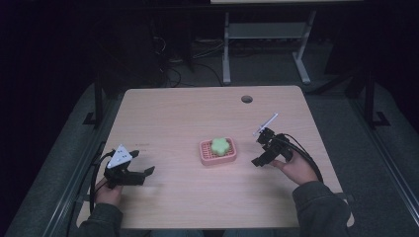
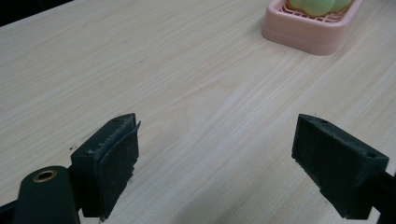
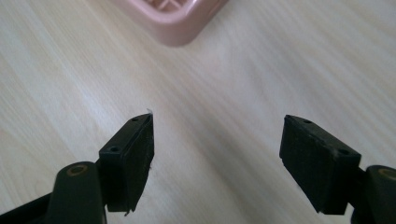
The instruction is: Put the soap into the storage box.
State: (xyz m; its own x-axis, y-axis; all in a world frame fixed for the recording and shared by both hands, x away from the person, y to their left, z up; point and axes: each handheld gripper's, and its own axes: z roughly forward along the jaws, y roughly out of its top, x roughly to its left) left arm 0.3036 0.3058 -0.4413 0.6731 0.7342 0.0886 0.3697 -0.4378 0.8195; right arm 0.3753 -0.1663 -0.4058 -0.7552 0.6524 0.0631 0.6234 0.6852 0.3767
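Your left hand-held gripper [image 1: 140, 163] and right hand-held gripper [image 1: 262, 148] gape wide, empty, flanking the pink soap dish [image 1: 217, 153] mid-frame, ready to approach its green soap [image 1: 219, 145].

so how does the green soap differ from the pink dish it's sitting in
The green soap is flower-shaped with rounded lobes; the pink dish is a rectangle with rounded corners. The soap is smaller and lies inside the dish, while the dish rests straight on the table. The soap looks smooth and solid; the dish has a slatted floor. Both lie between the open left gripper and open right gripper, touched by neither.
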